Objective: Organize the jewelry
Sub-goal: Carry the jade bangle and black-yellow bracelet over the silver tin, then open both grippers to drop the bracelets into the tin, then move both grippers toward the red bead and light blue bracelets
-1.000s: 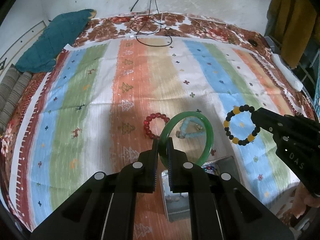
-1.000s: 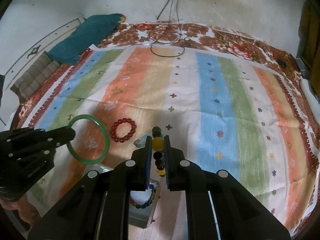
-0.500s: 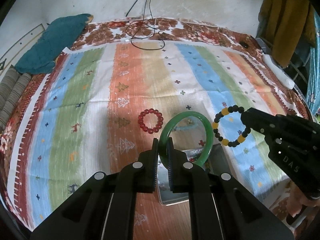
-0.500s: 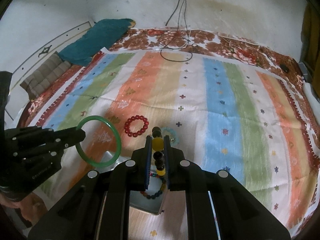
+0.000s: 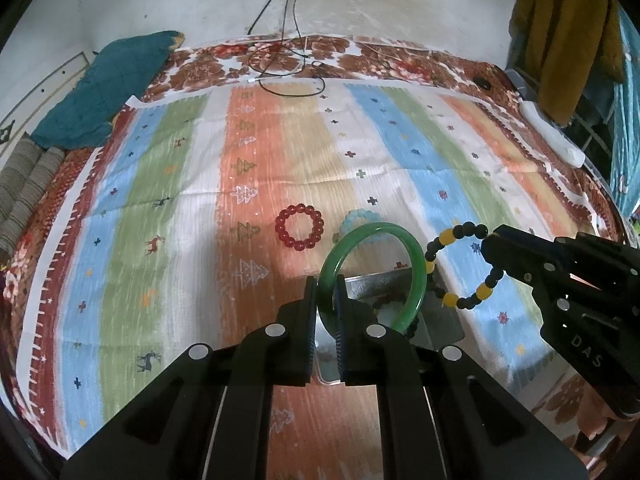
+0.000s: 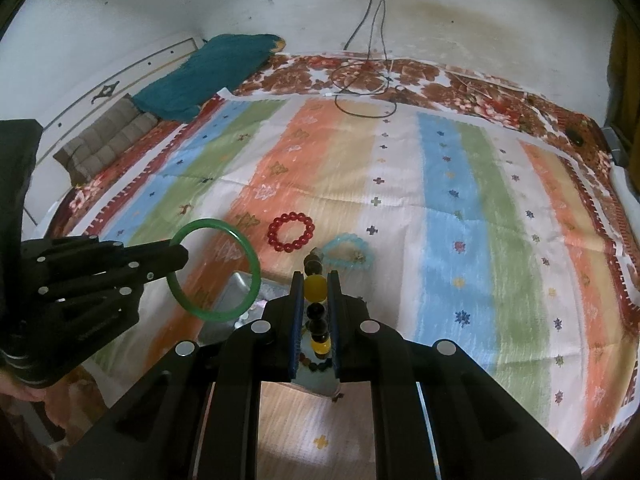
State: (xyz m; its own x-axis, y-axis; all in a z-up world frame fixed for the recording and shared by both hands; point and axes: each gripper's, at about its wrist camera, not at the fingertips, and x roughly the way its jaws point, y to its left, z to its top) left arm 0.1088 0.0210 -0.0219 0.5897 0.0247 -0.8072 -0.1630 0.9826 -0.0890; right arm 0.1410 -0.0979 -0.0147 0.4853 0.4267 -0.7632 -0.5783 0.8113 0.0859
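My left gripper point(image 5: 327, 286) is shut on a green bangle point(image 5: 416, 264) and holds it upright above a shiny metal box point(image 5: 372, 284). My right gripper point(image 6: 314, 280) is shut on a black-and-yellow bead bracelet point(image 6: 315, 286), also over the box point(image 6: 240, 292). In the left wrist view that bracelet point(image 5: 448, 298) hangs from the right gripper point(image 5: 490, 248). A red bead bracelet point(image 5: 299, 227) and a light blue bead bracelet point(image 5: 354, 218) lie on the striped cloth beyond the box. A multicoloured bead string point(image 6: 316, 364) lies in the box below the right gripper.
The striped cloth point(image 5: 256, 184) covers a bed. A teal pillow point(image 5: 108, 92) lies at the far left, and black cables point(image 5: 288, 68) hang from the wall onto the far edge. A white object point(image 5: 552, 140) lies at the right edge, and clothes point(image 5: 568, 32) hang beyond it.
Both grippers have drawn back toward the near edge with their bracelets still held. The metal box now lies more fully under them, and the red and blue bracelets sit farther ahead.
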